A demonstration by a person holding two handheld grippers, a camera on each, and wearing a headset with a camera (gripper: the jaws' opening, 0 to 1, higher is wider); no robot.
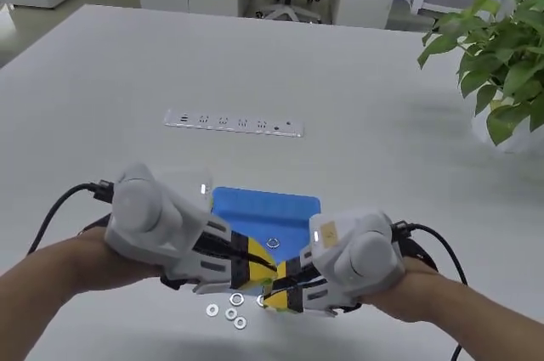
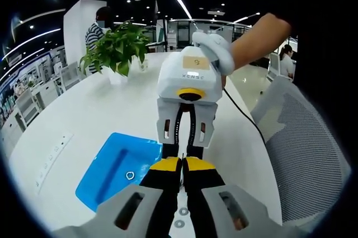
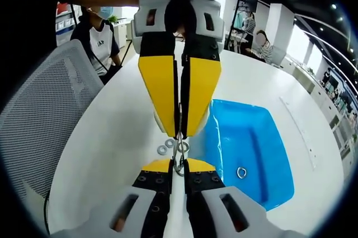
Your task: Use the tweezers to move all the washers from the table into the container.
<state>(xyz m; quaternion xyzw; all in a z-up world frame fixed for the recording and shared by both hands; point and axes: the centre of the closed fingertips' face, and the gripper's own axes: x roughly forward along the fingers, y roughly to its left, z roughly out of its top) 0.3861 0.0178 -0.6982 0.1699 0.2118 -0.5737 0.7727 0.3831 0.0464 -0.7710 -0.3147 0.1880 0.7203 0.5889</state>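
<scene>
head view: white counter (image 1: 357, 81) takes up most of the picture, with a power strip (image 1: 234, 122) out in its middle and a potted plant (image 1: 501, 55) by the right edge. blue container (image 1: 255, 206) sits toward the near edge, about centred, one washer (image 1: 272, 243) already lying in it. left gripper (image 1: 259, 264) and right gripper (image 1: 280, 289) meet tip to tip on the near side of the container, over the strip of counter between it and the near edge. tweezers (image 3: 179, 154) are a thin metal sliver bridging the two sets of tips, clearest in the right gripper view. loose washers (image 1: 231, 313), about five, lie in a small cluster by the near edge, just beside the container and under the grippers. none is touched.

risk, my judgement: both grippers are on the tweezers at once, so if one lets go before the other has a square hold, the tweezers could twist or drop into the cluster and scatter washers toward the near edge. a hard squeeze would also keep the tweezers' tips from opening over a washer. flat thin washers look likely to slip out during the carry.

left fingers (image 3: 159, 92): pressed together with only a slit between the yellow pads. one end of the tweezers is at their tips and looks nipped there, not certain. right fingers (image 3: 158, 166): nearly together, pinching the tweezers' other end. neither set touches a washer or the container.
</scene>
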